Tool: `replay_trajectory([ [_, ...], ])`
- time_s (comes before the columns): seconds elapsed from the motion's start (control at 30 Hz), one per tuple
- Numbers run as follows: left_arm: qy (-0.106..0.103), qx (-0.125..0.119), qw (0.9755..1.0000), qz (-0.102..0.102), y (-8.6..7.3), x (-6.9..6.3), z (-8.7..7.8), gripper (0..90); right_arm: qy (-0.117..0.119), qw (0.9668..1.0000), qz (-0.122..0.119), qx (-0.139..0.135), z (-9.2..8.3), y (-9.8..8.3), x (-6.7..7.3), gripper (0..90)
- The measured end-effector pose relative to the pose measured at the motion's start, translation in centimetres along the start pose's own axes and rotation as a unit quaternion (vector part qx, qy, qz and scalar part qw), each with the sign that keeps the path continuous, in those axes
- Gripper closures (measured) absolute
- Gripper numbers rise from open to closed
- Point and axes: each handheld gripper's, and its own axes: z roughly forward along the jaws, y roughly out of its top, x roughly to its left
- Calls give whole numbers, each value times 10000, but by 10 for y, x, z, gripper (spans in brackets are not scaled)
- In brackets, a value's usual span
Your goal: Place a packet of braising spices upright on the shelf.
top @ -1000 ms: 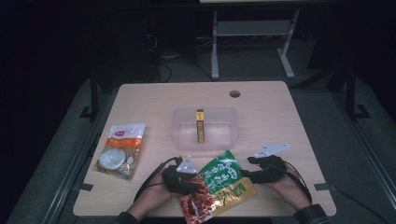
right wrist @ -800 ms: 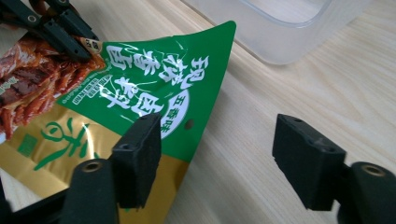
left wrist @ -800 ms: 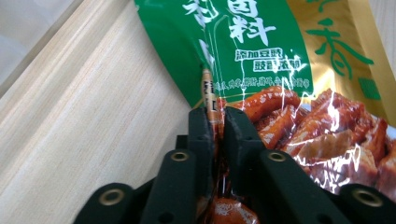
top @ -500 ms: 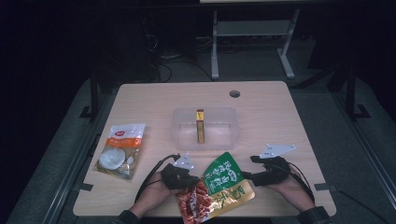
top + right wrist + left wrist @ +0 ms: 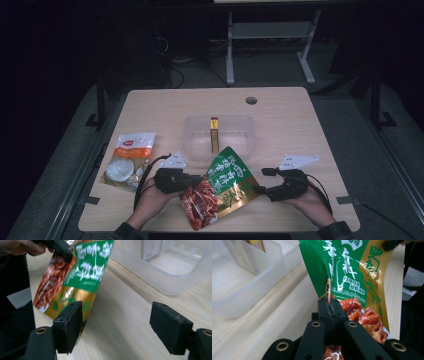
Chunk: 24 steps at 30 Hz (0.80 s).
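1. While the green snack pouch [image 5: 224, 187] hangs tilted over the table's [image 5: 280, 107] near edge, we find the left gripper [image 5: 197, 181] clamped on its side edge, jaws pressed together on the foil
2. We note the right gripper [image 5: 260, 189] spread wide, gripping nothing, its near jaw just beside the pouch's lower corner
3. We record a clear bin [image 5: 220, 136] behind the pouch, holding an upright yellow stick pack [image 5: 214, 134]
4. We see another packet [image 5: 128, 160] lying flat to the left
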Motion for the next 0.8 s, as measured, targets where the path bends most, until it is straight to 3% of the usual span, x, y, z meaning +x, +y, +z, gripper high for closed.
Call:
replay_trajectory([
  [0.23,245,-468,9986,-61,7,5,-19,898,290,9996,-61,-19,10,3,9,264],
  [0.43,371,-1013,9940,-194,11,4,-33,898,420,9989,-137,-125,28,8,18,301],
  [0.53,416,-1186,9918,-218,13,3,-37,898,505,9981,-109,-325,35,16,20,337],
  [0.67,417,-1221,9914,-197,14,2,-38,898,710,9958,-31,-582,46,26,23,387],
  [0.8,412,-1244,9912,-210,13,1,-37,898,881,9931,49,-773,56,34,26,495],
])
